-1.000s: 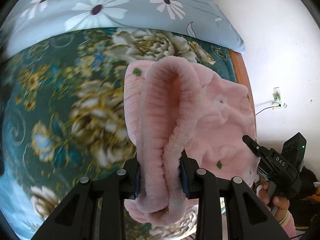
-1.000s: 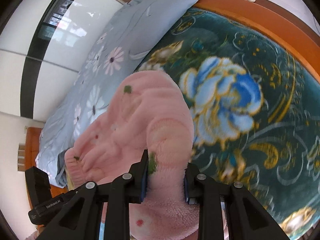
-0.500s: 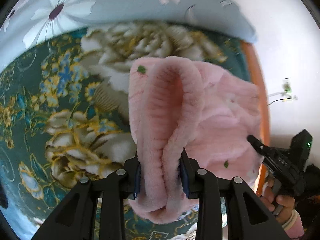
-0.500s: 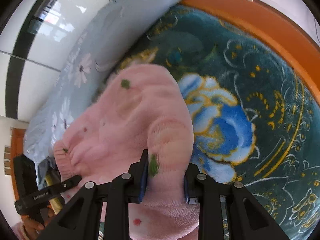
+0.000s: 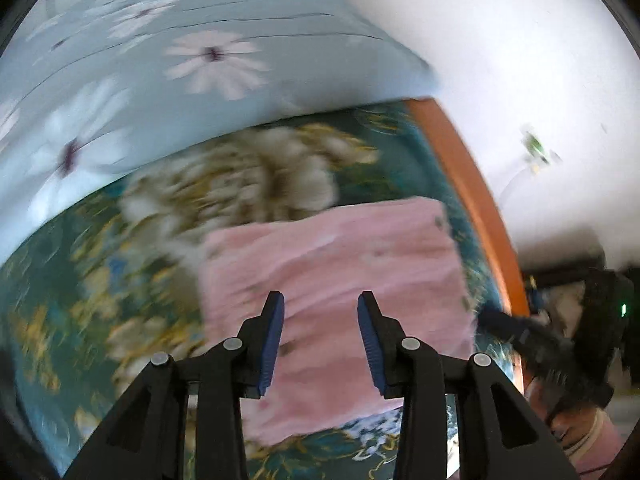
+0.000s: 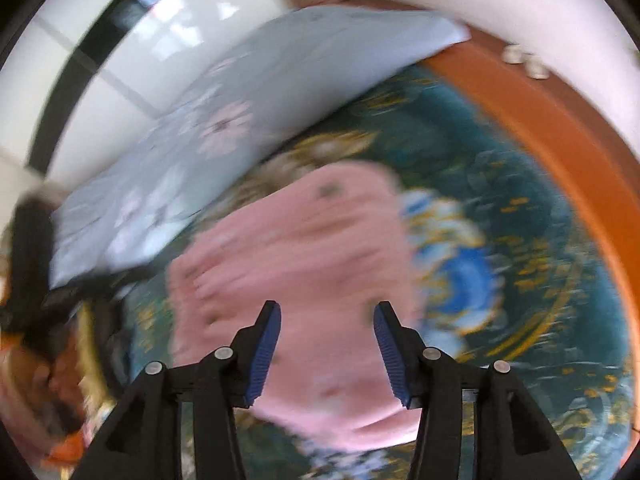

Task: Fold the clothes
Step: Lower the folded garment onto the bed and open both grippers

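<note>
A fluffy pink garment (image 5: 332, 280) lies folded into a flat rectangle on the teal floral bedspread (image 5: 92, 280). My left gripper (image 5: 321, 316) hovers open just above its near part, with nothing between the blue pads. In the right wrist view the same pink garment (image 6: 304, 256) lies below my right gripper (image 6: 327, 326), which is also open and holds nothing. The right gripper (image 5: 532, 340) shows as a dark blurred shape at the garment's right edge in the left wrist view. Both views are blurred by motion.
A light blue quilt with white daisies (image 5: 168, 64) lies across the far side of the bed. An orange wooden bed frame (image 6: 560, 128) borders the bedspread, with a white wall (image 5: 520, 40) beyond it. A hand and sleeve (image 5: 576, 432) hold the right gripper.
Both grippers have let go of the pink garment and opened. The garment, held up and draped a moment ago, now lies flat on the bedspread. Both grippers have pulled back.
</note>
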`<state>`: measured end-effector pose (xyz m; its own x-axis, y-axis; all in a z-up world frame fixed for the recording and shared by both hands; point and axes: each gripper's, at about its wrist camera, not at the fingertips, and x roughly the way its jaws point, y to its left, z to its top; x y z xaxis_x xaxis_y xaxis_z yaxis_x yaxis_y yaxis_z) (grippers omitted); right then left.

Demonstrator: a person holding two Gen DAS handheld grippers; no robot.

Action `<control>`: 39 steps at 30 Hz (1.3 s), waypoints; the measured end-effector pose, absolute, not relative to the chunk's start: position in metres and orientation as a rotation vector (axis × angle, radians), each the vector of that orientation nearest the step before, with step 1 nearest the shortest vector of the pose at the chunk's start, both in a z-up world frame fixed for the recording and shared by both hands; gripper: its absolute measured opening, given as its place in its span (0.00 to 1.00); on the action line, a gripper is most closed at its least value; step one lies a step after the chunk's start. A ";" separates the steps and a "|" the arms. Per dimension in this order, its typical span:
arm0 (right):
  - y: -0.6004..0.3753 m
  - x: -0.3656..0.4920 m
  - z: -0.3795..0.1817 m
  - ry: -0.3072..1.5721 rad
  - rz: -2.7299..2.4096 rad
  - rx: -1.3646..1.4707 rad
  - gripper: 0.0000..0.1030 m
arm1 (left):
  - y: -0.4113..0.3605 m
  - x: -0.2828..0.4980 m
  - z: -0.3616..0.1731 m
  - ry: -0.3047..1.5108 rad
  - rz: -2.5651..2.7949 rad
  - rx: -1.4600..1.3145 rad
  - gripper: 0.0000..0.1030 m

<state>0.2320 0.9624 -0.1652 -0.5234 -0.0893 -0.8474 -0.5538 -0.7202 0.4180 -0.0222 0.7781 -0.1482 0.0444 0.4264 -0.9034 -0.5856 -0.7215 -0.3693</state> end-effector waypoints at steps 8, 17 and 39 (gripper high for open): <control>0.952 0.253 -0.229 1.035 2.164 -1.411 0.48 | 0.785 -0.037 -0.215 0.294 1.759 -1.736 0.36; 0.954 0.254 -0.228 1.017 2.128 -1.366 0.49 | 0.777 -0.028 -0.193 0.237 1.783 -1.700 0.36; 0.874 0.298 -0.225 0.866 2.120 -1.480 0.51 | 0.726 0.080 -0.194 0.404 1.931 -1.767 0.51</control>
<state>0.2978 0.8742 -0.2250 -0.3507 -0.0169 -0.9363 -0.6437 -0.7218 0.2541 0.0804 0.7264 -0.1944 -0.0439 0.1538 -0.9871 -0.5366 -0.8371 -0.1065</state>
